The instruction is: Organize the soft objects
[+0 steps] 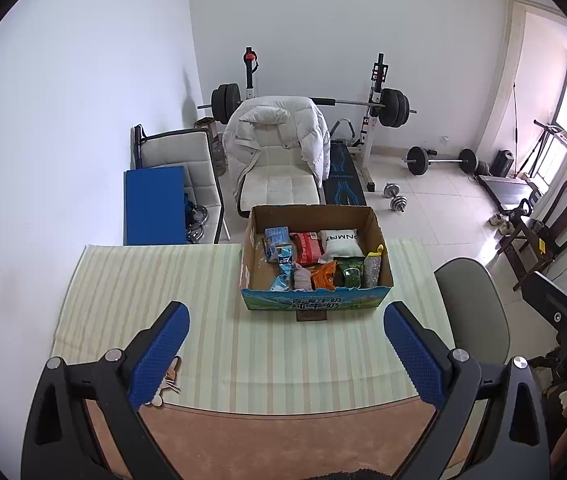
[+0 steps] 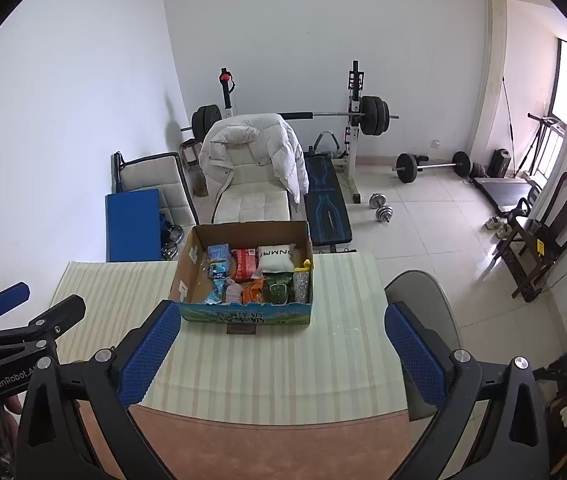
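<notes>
The soft things lie in one open cardboard box (image 1: 315,298) that stands on the far half of the table (image 1: 131,300), on a striped cloth. Inside it I count about ten packed things: one white pillow-like bag (image 1: 339,243), one red packet (image 1: 306,249), one orange packet (image 1: 323,276), one dark green packet (image 1: 349,274), one grey glittery packet with a yellow top (image 1: 372,268), one pinkish rolled cloth (image 1: 301,276), and about four blue packets (image 1: 277,242) on the left side. The blue ones overlap, so their number is not sure.

Both tools hang above the near edge of the table, well apart from the box. The left gripper (image 1: 285,354) has its jaws wide and holds nothing. The right gripper (image 2: 283,354) has its jaws wide too, and is also empty.

What could go wrong, in my judgement: the packets stand close together, touching each other, so wide jaws coming down may take two at once or push a neighbour flat. The soft bags can fold or slip out if only a corner is pinched. The box looks light, so a pull on one packet may drag or tip it, and its far wall is at the table edge. The cloth may slide or wrinkle under it. The two grippers are near each other and could collide if both reach into the box.

Around the table there are one grey chair (image 1: 471,300) at the right, one white chair with a white jacket (image 1: 279,136) behind the box, and one barbell rack (image 1: 375,100) at the wall.
</notes>
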